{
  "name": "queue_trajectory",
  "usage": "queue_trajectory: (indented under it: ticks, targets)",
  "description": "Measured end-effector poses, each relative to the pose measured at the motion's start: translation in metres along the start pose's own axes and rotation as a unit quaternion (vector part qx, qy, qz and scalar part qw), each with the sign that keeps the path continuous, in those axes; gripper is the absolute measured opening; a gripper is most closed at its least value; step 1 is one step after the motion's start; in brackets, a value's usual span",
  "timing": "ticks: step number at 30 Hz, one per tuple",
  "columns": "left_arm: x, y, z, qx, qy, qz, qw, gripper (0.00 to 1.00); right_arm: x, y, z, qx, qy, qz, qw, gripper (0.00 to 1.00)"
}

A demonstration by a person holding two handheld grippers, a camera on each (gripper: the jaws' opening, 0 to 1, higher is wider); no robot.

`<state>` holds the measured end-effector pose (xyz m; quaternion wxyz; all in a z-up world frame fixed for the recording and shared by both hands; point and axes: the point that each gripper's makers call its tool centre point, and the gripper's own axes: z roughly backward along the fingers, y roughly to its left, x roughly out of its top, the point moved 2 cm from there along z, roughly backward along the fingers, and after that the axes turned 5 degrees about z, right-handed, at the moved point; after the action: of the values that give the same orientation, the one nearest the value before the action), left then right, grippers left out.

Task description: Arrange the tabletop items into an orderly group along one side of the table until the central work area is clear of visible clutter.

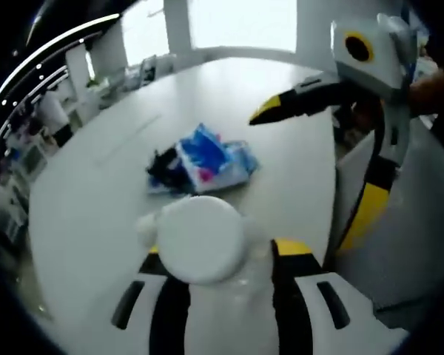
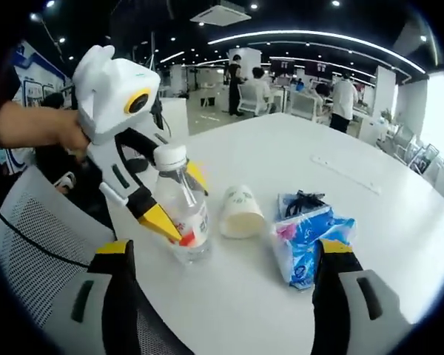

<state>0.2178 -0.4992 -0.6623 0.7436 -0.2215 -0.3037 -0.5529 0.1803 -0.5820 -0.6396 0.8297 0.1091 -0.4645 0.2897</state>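
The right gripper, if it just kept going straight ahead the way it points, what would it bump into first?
Probably the blue tissue pack, which lies nearest between the right gripper and the far table, slightly right of centre. The tipped paper cup lies about as close, so depth makes it a near call.

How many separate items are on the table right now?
3. A clear water bottle between the left gripper's jaws near the table edge, a paper cup lying on its side beside it, and a blue tissue pack farther along. Something dark behind the pack may be a fourth.
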Motion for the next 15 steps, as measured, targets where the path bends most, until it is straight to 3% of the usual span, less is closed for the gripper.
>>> queue_trajectory:
  ticks: [2,10,15]
  targets:
    - [0.0,-0.004,0.0,-0.016,0.002,-0.027,0.9995,0.39,-0.002,-0.008,0.009,-0.017,0.0,-0.006,0.9998,1.0]
    - [0.002,-0.007,-0.002,-0.037,0.006,-0.062,0.9974,0.4,-0.009,-0.027,0.037,-0.047,-0.012,-0.039,0.9981,1.0]
    - [0.003,-0.01,-0.004,-0.051,0.004,-0.084,0.9952,0.4,-0.014,-0.033,0.053,-0.064,-0.015,-0.037,0.9971,1.0]
